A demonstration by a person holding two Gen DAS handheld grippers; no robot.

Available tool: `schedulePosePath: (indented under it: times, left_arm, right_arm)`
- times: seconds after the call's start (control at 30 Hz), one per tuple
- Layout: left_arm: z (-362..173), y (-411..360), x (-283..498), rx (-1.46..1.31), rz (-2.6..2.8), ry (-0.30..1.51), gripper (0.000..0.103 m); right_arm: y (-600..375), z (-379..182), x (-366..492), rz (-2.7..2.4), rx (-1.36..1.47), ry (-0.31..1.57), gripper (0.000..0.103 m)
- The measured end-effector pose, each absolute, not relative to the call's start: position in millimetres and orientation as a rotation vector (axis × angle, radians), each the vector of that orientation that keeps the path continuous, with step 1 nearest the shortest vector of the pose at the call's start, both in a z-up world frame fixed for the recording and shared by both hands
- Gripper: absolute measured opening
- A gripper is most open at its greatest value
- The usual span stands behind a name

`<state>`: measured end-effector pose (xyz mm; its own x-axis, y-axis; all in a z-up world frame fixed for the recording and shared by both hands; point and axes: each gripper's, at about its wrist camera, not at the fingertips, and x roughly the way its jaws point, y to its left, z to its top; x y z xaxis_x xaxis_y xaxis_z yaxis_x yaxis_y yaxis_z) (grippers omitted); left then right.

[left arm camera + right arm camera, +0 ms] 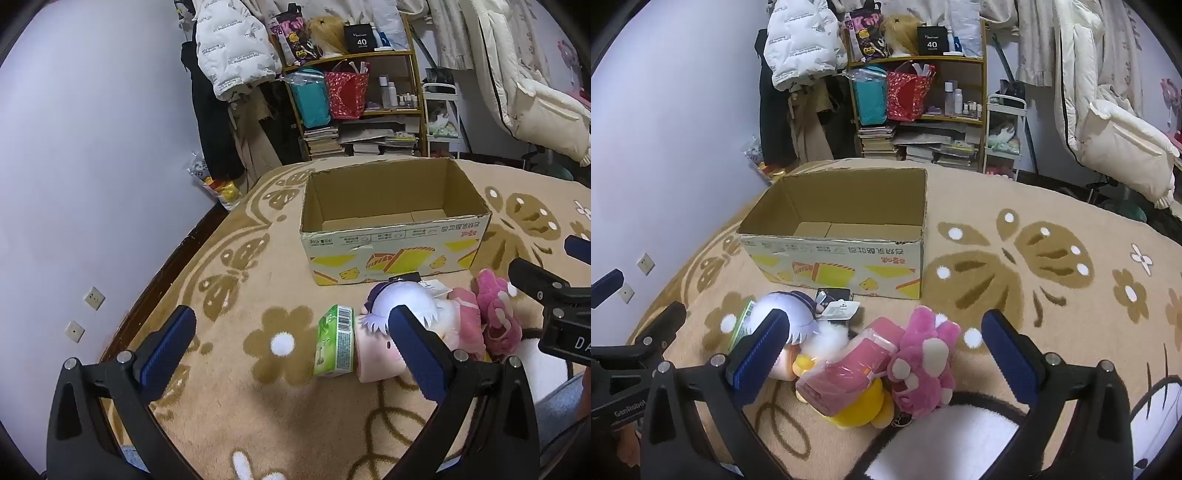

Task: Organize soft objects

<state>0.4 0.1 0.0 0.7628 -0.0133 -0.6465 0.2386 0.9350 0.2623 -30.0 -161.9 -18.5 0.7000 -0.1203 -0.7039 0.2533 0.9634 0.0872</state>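
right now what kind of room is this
Most likely a bedroom: a beige flower-patterned plush blanket covers a bed, a wooden shelf holds books and bottles, and white padded coats hang beside it.

The yellow plush (pixel 855 408) lies mostly hidden under the pink tissue pack (pixel 849 369); the green tissue pack (pixel 741 325) shows only an edge behind the white-haired doll (pixel 798 314), whose tag (pixel 839 309) print is unreadable

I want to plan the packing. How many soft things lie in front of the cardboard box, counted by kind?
Plush toys: 3 (white-haired plush doll, yellow plush toy, pink plush bear)
Wrapped packs: 2 (green wrapped tissue pack, pink wrapped tissue pack)
Total: 5
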Motion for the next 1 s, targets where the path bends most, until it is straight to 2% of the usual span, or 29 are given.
schedulePosePath:
  times: [1.0]
  left_arm:
    - [-4.8, -2.0, 4.0, 0.360, -0.132, 0.704, 0.103]
  right_arm:
    - [-162.8, -15.7, -29.5, -0.214, 0.176, 0.758, 0.103]
